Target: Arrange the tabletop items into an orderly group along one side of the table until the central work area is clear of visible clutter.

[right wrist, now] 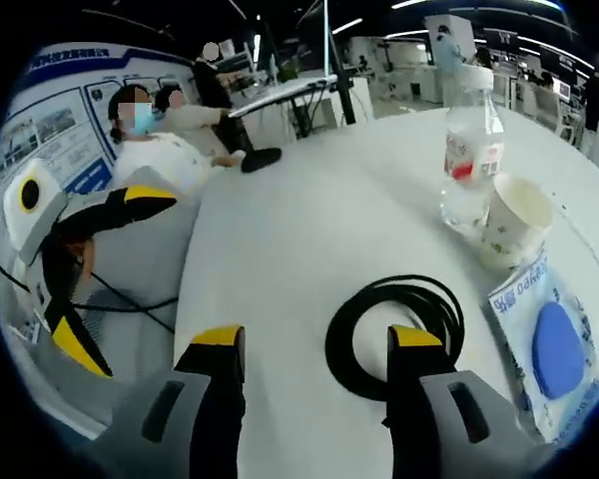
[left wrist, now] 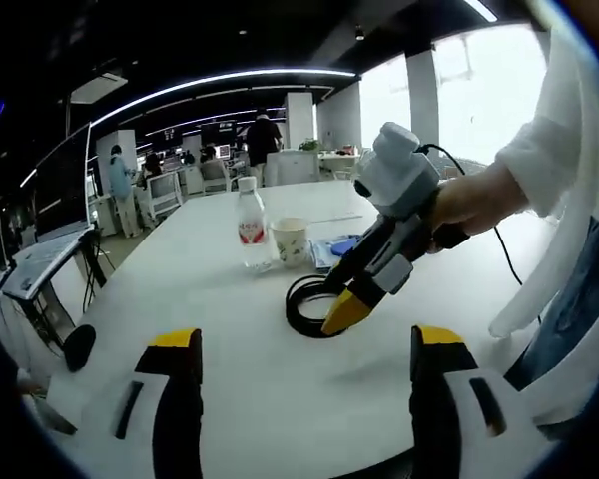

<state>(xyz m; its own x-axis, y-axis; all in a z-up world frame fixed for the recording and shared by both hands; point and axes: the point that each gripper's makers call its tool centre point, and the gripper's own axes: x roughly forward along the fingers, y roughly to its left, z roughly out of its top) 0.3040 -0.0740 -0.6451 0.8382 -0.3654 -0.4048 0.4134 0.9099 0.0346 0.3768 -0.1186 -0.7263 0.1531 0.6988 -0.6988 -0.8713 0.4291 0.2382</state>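
Right claw [right wrist: 304, 344] jaws apart, over near edge of coiled black rubbery cable [right wrist: 396, 334] on white worktop [right wrist: 280, 230]; floppy, light, likely best pinched across bundled loops. Left claw [left wrist: 304, 354] jaws apart, nothing held.

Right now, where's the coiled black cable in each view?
Left gripper view: cable at centre, under the right tongs.
Right gripper view: cable low and centre-right, just past the tongs' tips.
Shared landmark: paper cup beside the water bottle.
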